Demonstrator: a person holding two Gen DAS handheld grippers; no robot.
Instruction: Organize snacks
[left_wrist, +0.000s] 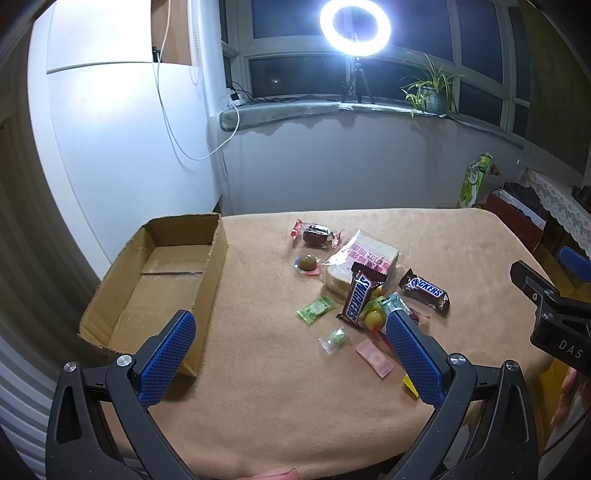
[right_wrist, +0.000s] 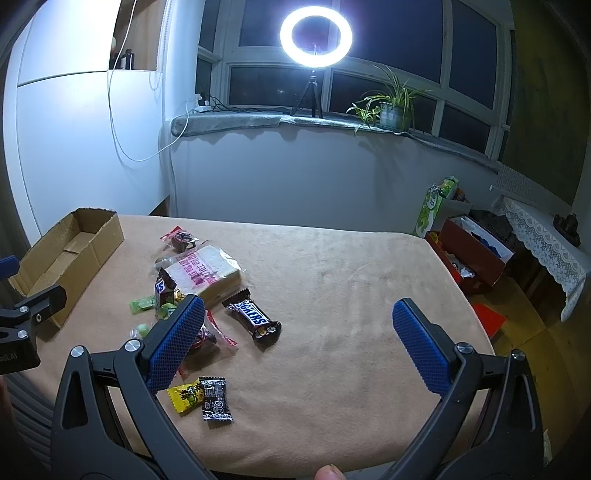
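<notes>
A pile of snacks lies on the tan tablecloth (left_wrist: 258, 406): a wrapped bread slice (left_wrist: 364, 264), two Snickers bars (left_wrist: 357, 295) (left_wrist: 426, 292), a jelly cup (left_wrist: 306, 263), a dark wrapped cake (left_wrist: 316, 234) and several small candies. An empty cardboard box (left_wrist: 162, 277) stands at the left. My left gripper (left_wrist: 291, 325) is open above the cloth, between box and pile, holding nothing. My right gripper (right_wrist: 299, 310) is open and empty, right of the pile; a Snickers bar (right_wrist: 255, 317) lies between its fingers' line of sight. A yellow candy (right_wrist: 186, 397) and a black candy (right_wrist: 216, 402) lie near its left finger (right_wrist: 177, 343).
The box also shows in the right wrist view (right_wrist: 70, 254). Past the table's right edge stand a red box (right_wrist: 469, 258) and a green carton (right_wrist: 432, 210) on the floor. A ring light (left_wrist: 354, 27) and a plant (left_wrist: 430, 90) sit on the windowsill behind.
</notes>
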